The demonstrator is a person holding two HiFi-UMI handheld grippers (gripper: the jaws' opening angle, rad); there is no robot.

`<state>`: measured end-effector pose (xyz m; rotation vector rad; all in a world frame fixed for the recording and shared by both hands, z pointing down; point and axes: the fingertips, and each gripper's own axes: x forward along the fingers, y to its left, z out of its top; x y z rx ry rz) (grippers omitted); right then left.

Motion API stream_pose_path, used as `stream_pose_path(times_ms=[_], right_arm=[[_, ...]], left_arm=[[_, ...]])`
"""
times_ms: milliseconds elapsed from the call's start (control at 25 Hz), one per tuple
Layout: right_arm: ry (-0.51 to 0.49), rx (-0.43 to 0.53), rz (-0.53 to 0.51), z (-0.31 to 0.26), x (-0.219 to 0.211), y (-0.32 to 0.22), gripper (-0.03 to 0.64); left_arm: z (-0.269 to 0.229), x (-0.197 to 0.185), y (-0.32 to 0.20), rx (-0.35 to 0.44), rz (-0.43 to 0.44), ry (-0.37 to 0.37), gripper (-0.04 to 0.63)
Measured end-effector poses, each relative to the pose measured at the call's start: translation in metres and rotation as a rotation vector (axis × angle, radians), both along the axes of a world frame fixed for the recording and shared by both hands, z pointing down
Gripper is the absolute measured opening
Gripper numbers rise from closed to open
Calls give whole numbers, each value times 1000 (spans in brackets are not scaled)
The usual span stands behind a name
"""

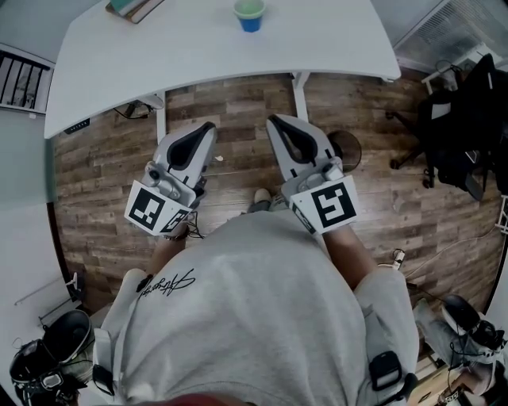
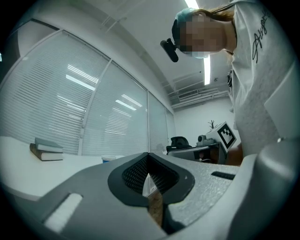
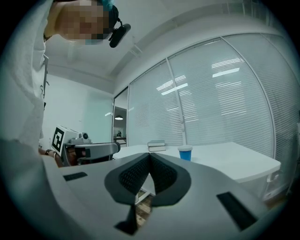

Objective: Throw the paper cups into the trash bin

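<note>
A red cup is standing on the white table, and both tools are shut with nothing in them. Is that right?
Not quite. The cup is blue, not red; the right gripper view shows it. It does stand on the white table, and the left tool and the right tool are both shut with nothing in them.

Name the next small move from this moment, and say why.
Probably ease the right tongs forward toward the blue paper cup, opening them on the way. They are shut and empty, like the left tongs, and both hang over the wooden floor, short of the white table where the cup stands upright.
</note>
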<state>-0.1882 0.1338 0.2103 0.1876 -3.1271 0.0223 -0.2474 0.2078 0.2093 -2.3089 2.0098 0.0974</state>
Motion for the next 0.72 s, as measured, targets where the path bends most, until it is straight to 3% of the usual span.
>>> stream_pose_path(times_ms=[440, 720], right_arm=[[-22, 9, 19, -3, 5, -7, 9], [-28, 9, 15, -5, -9, -25, 9]], left_arm=[[5, 4, -7, 3, 17, 11, 0], [-1, -14, -20, 14, -10, 5, 0]])
